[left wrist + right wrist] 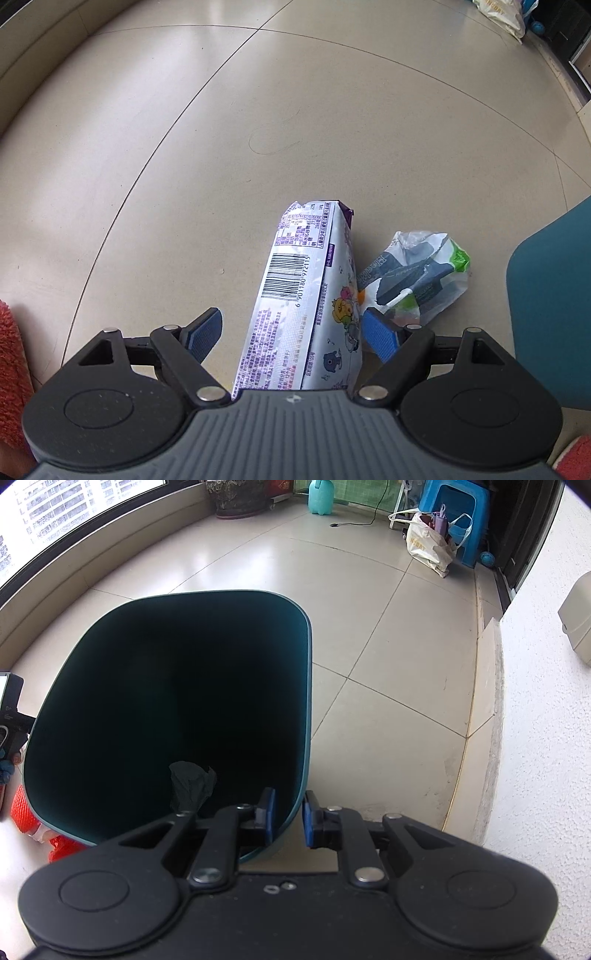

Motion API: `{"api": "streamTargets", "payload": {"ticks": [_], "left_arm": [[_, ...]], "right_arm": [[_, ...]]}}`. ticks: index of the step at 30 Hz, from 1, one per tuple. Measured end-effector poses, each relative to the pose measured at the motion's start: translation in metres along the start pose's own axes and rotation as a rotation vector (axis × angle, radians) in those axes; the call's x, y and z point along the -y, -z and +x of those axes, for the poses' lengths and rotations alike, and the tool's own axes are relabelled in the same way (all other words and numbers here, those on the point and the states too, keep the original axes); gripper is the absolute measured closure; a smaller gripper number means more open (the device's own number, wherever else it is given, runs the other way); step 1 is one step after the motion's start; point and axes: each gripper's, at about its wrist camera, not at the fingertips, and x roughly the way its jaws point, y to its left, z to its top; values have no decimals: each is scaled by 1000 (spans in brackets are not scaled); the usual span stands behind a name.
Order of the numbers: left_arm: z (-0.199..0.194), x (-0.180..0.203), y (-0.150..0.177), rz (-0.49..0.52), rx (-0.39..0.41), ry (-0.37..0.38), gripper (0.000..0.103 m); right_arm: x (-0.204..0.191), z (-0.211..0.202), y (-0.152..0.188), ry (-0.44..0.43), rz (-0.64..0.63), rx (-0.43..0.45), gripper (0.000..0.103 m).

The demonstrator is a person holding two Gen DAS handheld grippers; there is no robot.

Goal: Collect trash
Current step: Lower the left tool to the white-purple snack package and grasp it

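Observation:
A long white and purple snack packet (306, 295) lies on the beige tiled floor (258, 129), running up between the fingers of my left gripper (291, 325). That gripper is open wide; its right pad (380, 334) is next to the packet's edge and its left pad stands apart from it. A crumpled white, grey and green wrapper (417, 273) lies just right of the packet. My right gripper (288, 812) is shut on the near rim of the dark teal bin (221, 592), which tilts toward the camera. A dark crumpled scrap (192, 784) lies inside it. The bin's side (554, 314) shows at right in the left wrist view.
Something fuzzy and orange (11, 369) sits at the left edge, also beside the bin (22, 808). Far off stand a white shopping bag (430, 542), a blue stool (458, 506), a teal jug (321, 496) and a plant pot (240, 498). A white wall (535, 738) borders the right.

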Motion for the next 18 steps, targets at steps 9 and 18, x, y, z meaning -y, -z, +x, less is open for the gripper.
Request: {"api": "streamTargets", "payload": {"ticks": [9,18], "left_arm": [[16,9,2,49,21,-42,26],[12,10,7,50,42,-66,61]], "right_arm": [[-4,3,-3,15,-9,-11,89],[-4,2,-3,17,-9,-9,89]]}}
